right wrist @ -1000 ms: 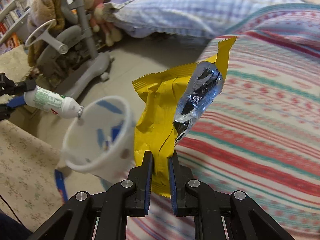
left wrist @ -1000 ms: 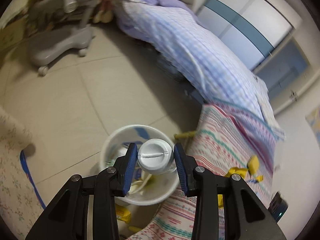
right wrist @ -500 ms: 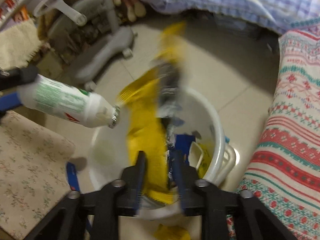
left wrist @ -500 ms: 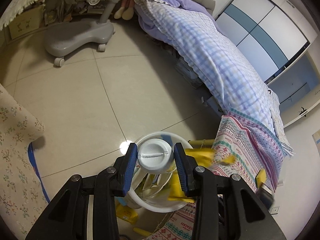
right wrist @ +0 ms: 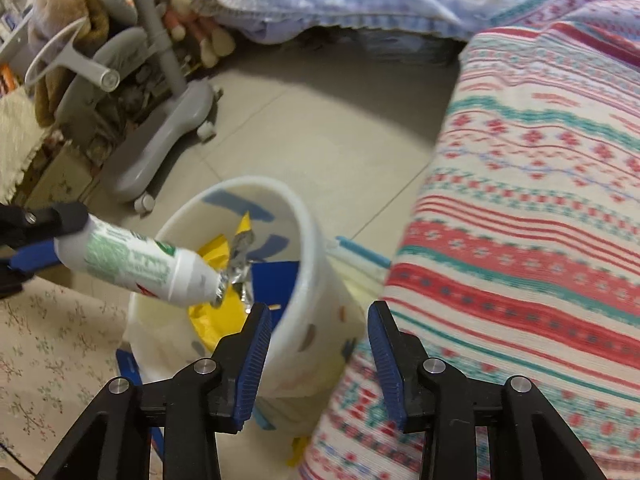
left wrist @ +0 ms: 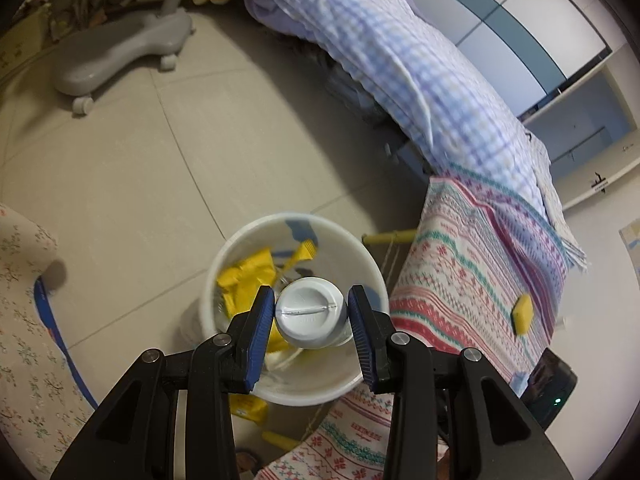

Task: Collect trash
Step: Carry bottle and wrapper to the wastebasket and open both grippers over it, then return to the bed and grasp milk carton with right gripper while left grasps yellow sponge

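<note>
My left gripper (left wrist: 311, 316) clamps a white plastic bottle (right wrist: 132, 266) with green print, its open mouth tilted over the white bin (left wrist: 356, 256) on the floor beside the bed. My right gripper (right wrist: 318, 348) hangs spread and empty above the bin's rim. A crumpled yellow wrapper (left wrist: 246, 276) with silver lining lies inside the bin.

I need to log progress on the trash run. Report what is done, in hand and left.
Done: the yellow wrapper lies in the white bin, and the right gripper is open and empty beside its rim. In hand: the left gripper holds the white bottle over the bin mouth, not yet dropped. Left: a small yellow piece on the striped blanket, and yellow scraps on the floor by the bin.
</note>
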